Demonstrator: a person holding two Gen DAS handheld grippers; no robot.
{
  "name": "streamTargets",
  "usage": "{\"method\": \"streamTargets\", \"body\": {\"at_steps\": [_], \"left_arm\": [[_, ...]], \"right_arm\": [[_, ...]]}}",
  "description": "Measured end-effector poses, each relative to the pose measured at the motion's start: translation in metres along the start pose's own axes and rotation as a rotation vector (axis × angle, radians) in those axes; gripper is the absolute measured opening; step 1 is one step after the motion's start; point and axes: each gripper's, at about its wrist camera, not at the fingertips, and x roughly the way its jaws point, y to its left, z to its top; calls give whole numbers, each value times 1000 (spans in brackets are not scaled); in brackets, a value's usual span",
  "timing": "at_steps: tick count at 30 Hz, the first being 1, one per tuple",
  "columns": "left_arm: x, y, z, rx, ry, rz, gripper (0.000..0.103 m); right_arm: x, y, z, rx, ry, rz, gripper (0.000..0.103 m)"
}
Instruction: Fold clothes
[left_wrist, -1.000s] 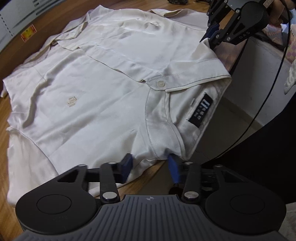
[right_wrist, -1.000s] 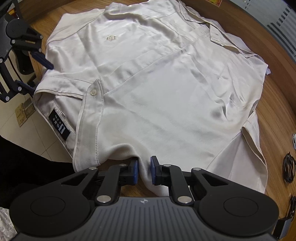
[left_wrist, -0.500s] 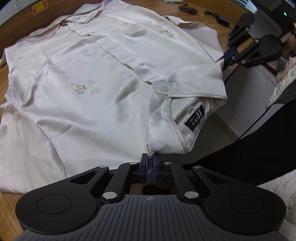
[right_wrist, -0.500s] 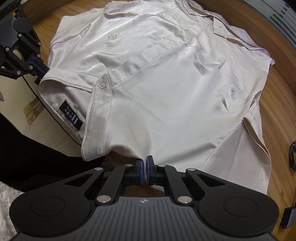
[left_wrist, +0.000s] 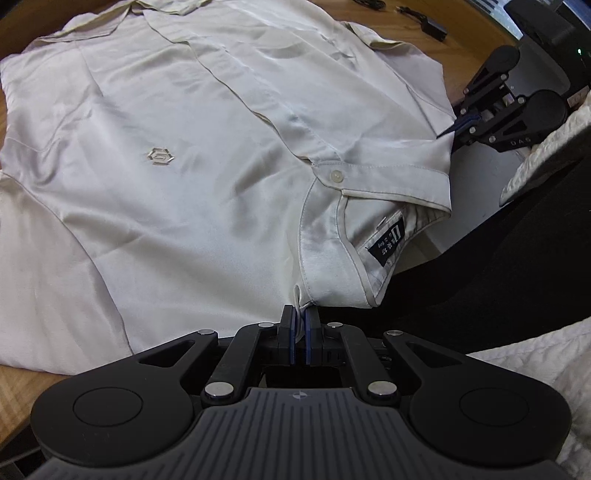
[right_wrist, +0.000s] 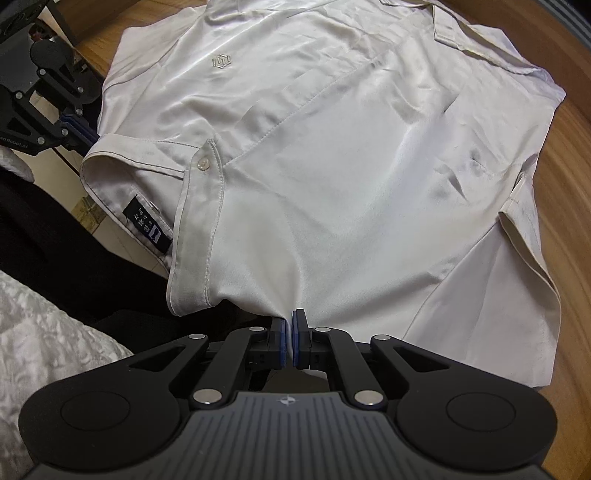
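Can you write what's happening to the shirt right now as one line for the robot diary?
stage: grasp done | left gripper: shut on shirt shoulder edge by collar | right gripper: shut on the other shoulder | shirt: flat on table, unfolded

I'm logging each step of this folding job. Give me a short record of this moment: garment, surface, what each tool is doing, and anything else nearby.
garment: cream shirt, buttoned, lying front up with the collar toward the camera
surface: wooden table
left tool: shut on the shirt's shoulder edge beside the collar
right tool: shut on the shirt's other shoulder edge
label: black tag inside the collar
nearby: cables at the table's far side
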Motion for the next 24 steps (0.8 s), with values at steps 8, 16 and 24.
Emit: {"method": "streamTargets", "body": {"at_steps": [8,16,24], "left_arm": [[-23,23,20,-86,-62,34,26],[-38,54,45,-151,-125,160,37],[-38,95,62,-248,-193,336,51]], "right_arm": [[-21,-17,12,32,-33,8,18],[-40,-58,21,97,-98,-127,19],[-31,-101,27,127,-118,-283,27]]}}
